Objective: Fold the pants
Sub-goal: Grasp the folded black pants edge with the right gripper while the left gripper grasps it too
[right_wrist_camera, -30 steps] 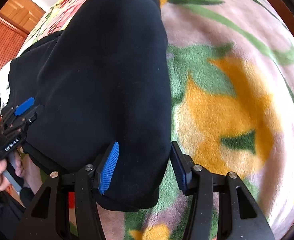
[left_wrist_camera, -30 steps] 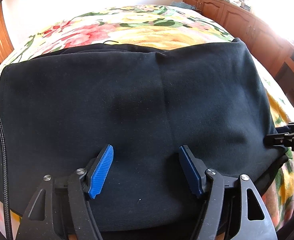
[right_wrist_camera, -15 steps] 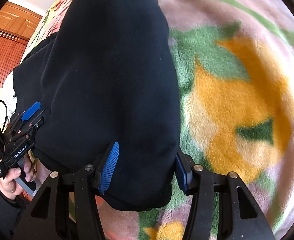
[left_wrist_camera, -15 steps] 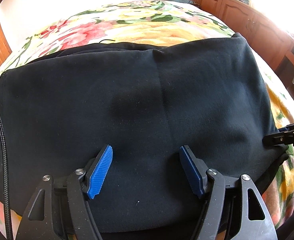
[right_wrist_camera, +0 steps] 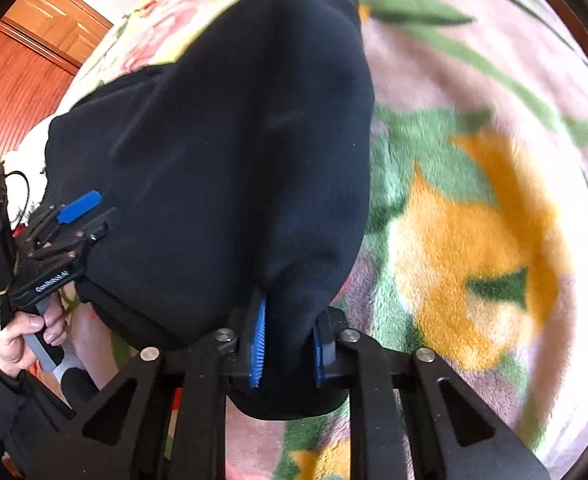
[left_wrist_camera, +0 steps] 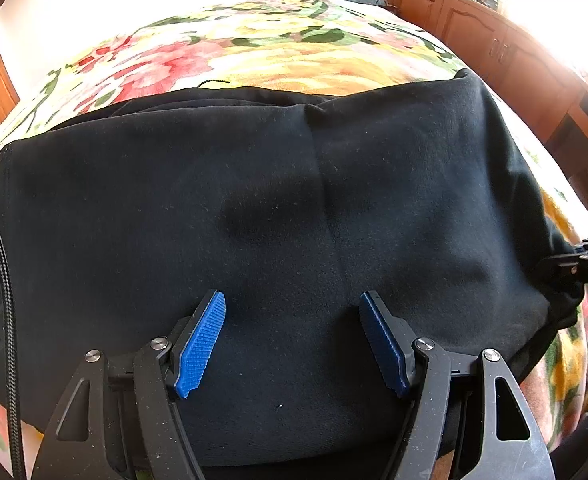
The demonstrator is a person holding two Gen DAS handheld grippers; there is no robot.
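Note:
Black pants (left_wrist_camera: 294,184) lie folded and flat on a floral blanket (left_wrist_camera: 274,52). My left gripper (left_wrist_camera: 292,300) hovers over their near edge, open, blue pads wide apart with only flat fabric beneath. At the pants' right corner my right gripper (left_wrist_camera: 550,264) pinches the cloth. In the right wrist view the pants (right_wrist_camera: 234,140) bunch into my right gripper (right_wrist_camera: 290,320), whose jaws are closing with the blue pads pressing a thick fold of fabric. The left gripper (right_wrist_camera: 90,216) shows at the far left edge of the pants, held by a hand (right_wrist_camera: 26,332).
The blanket (right_wrist_camera: 474,240) stretches bare to the right of the pants. Wooden cabinets (left_wrist_camera: 474,28) stand along the bed's far right side, and a wooden door (right_wrist_camera: 22,80) is on the left. A black cable (left_wrist_camera: 6,300) runs down beside the left gripper.
My right gripper's jaws have come together on the pants' corner and lifted it slightly, bunching the cloth. The left gripper has stayed open in place.

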